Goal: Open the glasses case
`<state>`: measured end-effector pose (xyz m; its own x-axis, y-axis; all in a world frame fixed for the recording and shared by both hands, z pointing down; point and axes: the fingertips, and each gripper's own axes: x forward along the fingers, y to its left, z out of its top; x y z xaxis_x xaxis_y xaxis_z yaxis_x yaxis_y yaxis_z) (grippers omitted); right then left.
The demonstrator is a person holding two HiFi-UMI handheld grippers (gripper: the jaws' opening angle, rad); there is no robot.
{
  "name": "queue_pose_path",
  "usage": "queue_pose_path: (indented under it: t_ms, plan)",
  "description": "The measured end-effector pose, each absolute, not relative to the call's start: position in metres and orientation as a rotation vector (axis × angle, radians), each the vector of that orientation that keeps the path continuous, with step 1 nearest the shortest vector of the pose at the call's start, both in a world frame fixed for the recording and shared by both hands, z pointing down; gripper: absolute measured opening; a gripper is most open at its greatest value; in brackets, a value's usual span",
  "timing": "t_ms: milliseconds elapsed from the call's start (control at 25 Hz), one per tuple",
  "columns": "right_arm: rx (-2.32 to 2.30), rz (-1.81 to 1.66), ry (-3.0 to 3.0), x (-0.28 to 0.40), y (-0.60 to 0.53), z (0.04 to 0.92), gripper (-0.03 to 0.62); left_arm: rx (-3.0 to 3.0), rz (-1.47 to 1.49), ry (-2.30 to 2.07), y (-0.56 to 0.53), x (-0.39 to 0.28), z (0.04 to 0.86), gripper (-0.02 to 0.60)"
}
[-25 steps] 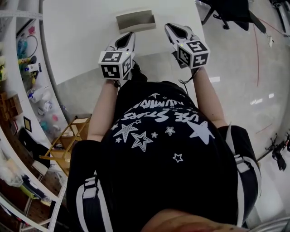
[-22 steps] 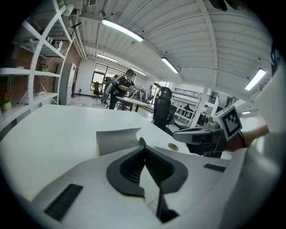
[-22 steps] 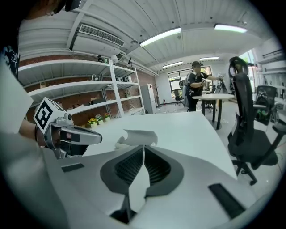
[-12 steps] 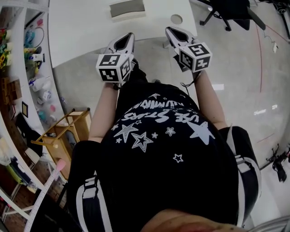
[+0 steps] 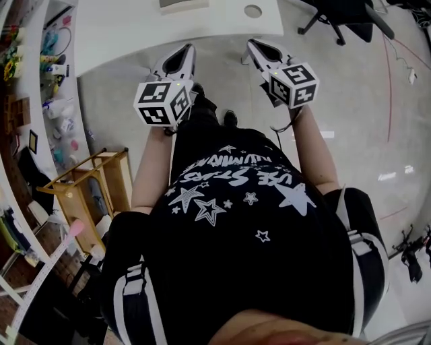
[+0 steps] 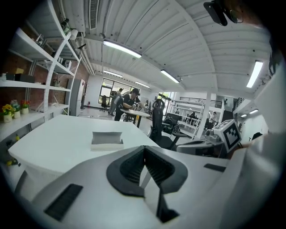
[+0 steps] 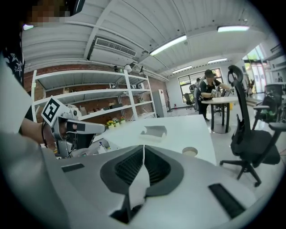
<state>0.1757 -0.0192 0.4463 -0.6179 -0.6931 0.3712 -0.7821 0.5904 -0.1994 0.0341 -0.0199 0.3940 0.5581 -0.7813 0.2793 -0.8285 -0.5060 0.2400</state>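
1. A person is standing back from a white table (image 5: 135,34), holding a gripper in each hand.
2. The left gripper (image 6: 144,150) and right gripper (image 7: 143,150) are both showing jaws pressed together, with nothing between them.
3. A grey case (image 5: 183,3) is lying on the table at 12 o'clock in the head view, well apart from both grippers.
4. It is looking light, stiff and smooth, so it is likely to slide. Pinning its base with one gripper and lifting the lid edge with the other seems best.
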Motion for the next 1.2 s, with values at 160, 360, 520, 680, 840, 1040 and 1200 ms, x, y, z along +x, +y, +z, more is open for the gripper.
queue_pose_path:
  t_ms: [160,360,520,680,840,1040,1200]
  plan:
    - [1.208,0.544,-2.571,0.170,-0.001,0.450,0.017,2.472,0.202,-1.286,0.000,0.037,0.392,0.012]
    - [1.227,0.562,-2.570,0.164,0.012,0.457,0.017,2.480,0.179,-1.268,0.014,0.035,0.394,0.012]
    - [1.253,0.548,-2.577,0.153,0.022,0.448,0.017,2.491,0.151,-1.251,0.028,0.026,0.388,0.012]
    - [1.281,0.531,-2.571,0.133,0.038,0.439,0.014,2.492,0.136,-1.242,0.048,0.004,0.382,0.012]
    - [1.296,0.473,-2.580,0.104,0.064,0.425,0.009,2.506,0.104,-1.247,0.072,-0.023,0.372,0.012]
    - [1.303,0.410,-2.577,0.076,0.099,0.414,0.009,2.526,0.071,-1.228,0.103,-0.047,0.365,0.012]
    - [1.327,0.378,-2.574,0.062,0.126,0.404,0.009,2.548,0.049,-1.198,0.128,-0.058,0.359,0.012]
